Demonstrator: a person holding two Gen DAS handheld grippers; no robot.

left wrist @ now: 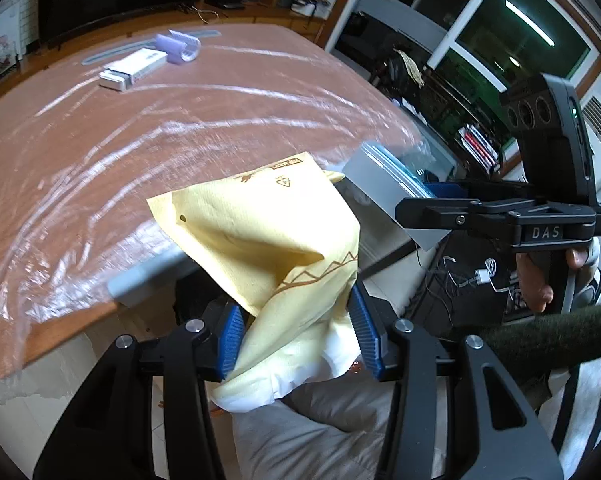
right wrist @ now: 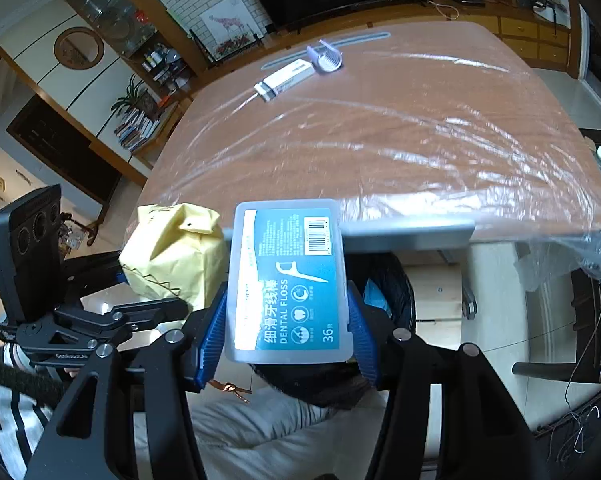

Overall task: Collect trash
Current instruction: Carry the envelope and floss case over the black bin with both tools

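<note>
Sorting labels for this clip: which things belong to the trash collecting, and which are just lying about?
Job:
yellow paper bag, in left claw
dental floss box, in right claw
black bin

Lying about:
white carton
purple clip

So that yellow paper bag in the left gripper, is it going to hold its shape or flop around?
Probably floppy: the yellow paper bag is creased and folded over above the left gripper. It looks thin and light, so it may sag or swing when moved. The crumpled paper should grip the ribbed blue pads well.
</note>
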